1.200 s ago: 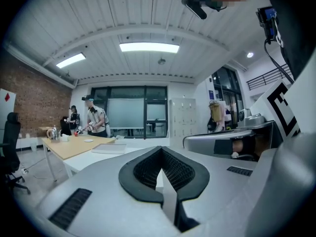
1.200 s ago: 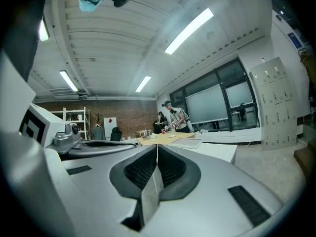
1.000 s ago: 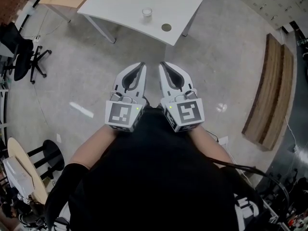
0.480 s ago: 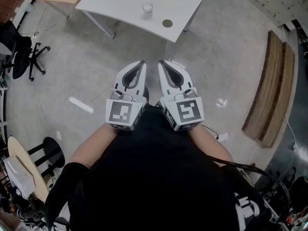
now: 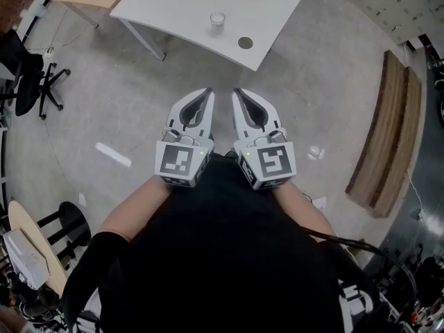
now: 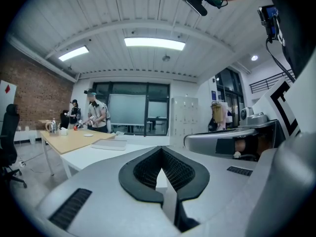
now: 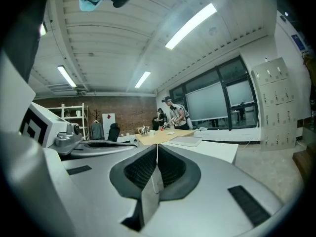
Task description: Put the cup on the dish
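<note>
Both pairs of jaws are pressed together, empty, left gripper (image 5: 206, 94) and right gripper (image 5: 236, 93) side by side. The cup (image 5: 218, 20) stands on the table (image 5: 173, 5) at twelve o'clock, well apart, the dish (image 5: 245, 43) at its four o'clock near the edge. Arriving unopened could topple the cup.

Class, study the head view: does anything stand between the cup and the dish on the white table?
Nothing visible does. The cup and the dish stand apart on the white table, only bare tabletop between them. The left hand-held gripper and right hand-held gripper, both shut, are short of the table.
</note>
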Available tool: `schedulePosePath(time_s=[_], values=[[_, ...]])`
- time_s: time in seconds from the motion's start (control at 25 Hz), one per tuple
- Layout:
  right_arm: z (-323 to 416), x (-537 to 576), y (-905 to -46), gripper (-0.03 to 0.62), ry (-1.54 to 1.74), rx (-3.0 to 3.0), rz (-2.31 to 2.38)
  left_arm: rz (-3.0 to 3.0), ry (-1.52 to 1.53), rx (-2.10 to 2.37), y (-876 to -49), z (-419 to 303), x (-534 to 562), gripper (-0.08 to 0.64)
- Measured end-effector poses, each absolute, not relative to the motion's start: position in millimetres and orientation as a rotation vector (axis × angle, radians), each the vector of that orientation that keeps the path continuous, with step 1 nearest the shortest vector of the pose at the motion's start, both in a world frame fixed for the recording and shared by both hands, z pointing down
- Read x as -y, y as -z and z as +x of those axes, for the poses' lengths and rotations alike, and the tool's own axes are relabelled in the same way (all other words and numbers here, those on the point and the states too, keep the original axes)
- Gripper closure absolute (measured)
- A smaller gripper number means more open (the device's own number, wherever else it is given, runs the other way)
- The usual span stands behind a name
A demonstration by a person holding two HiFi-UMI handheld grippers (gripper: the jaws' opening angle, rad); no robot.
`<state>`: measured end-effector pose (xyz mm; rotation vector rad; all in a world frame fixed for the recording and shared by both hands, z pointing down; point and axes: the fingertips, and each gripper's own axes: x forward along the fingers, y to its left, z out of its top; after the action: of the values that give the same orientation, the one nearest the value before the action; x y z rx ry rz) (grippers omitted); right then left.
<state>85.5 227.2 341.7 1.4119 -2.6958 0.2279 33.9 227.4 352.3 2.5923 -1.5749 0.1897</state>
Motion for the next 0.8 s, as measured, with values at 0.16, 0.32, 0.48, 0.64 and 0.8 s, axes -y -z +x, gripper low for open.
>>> schedulePosePath(time_s=[0.16,0.32,0.48,0.64,0.8], values=[[80.1,-209.2,-338.9,0.578,-0.213,2.661,1.433,2.609,-0.163,1.539,-350.8,32.3,-210.5,0.56],[71.2,-185.9,-347.9,0.578,-0.243,2.65,1.431,2.591,-0.188,1.513,-359.2,24.8,-185.8,0.56],[64.0,-155.2,-356.6,0.578,-0.257,2.633,1.431,2.591,-0.19,1.477,-366.5,21.5,-155.5,0.56],[52.0,-126.2,-363.1,0.578,-0.288,2.621,1.433,2.582,-0.198,1.458,-371.9,12.2,-127.1,0.56],[37.9,-98.4,-367.0,0.578,-0.291,2.607,1.425,2.559,-0.207,1.476,-374.2,-5.7,-94.6,0.56]])
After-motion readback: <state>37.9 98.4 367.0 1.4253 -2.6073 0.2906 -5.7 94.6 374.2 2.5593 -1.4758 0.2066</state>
